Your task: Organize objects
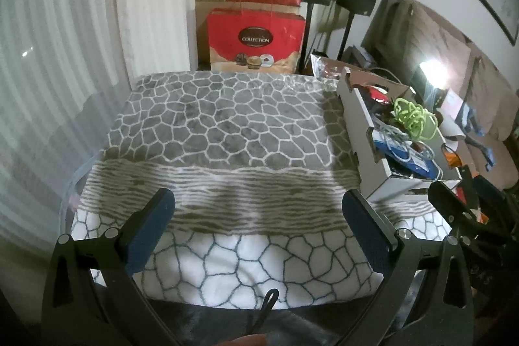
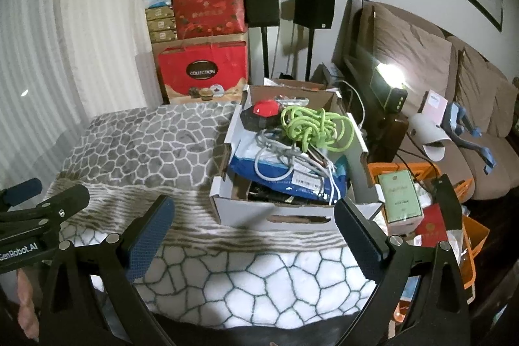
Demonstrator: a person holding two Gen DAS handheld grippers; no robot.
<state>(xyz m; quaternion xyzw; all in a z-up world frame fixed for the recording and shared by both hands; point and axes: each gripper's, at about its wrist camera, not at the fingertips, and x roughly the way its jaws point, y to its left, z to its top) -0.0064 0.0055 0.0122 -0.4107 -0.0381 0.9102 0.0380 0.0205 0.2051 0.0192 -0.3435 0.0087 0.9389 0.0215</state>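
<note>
Both grippers over the near edge of the blanket-covered table (image 1: pixel 227 125), a fleece with a grey cobble pattern at the far end, brown wavy stripes across the middle, white cobble at the near end

Left gripper (image 1: pixel 259 206): jaws spread wide, nothing between the blue textured pads (image 1: pixel 149 232), just bare blanket below. Holding nothing

Right gripper (image 2: pixel 254 218): jaws at full spread, empty. Near wall of the white cardboard box (image 2: pixel 285 209) shows between the fingertips but the pads don't touch it

White cardboard box sits at the table's right edge, about mid-depth, flaps up, overfilled:
- tangled neon-green cord (image 2: pixel 311 125) on top, toward the far right corner of the box
- black puck-shaped thing with a red dome top (image 2: pixel 264 112) at the far left corner
- loose grey-white cable (image 2: pixel 285 158) draped over a blue plastic pouch with a barcode label (image 2: pixel 292 177), near half of the box
- darker stuff underneath, can't make it out

Right of the table, off the edge: orange plastic basket (image 2: pixel 476 235) holding a pale green carton (image 2: pixel 400 193), upright

Rest of the blanket surface is bare in both views. The left gripper's tips also show at the left edge of the right wrist view, well apart from the box

Background: stacked red gift boxes (image 1: pixel 256 38) past the far edge, two black speakers on stands (image 2: pixel 292 5), brown sofa (image 2: pixel 454 80) at right
</note>
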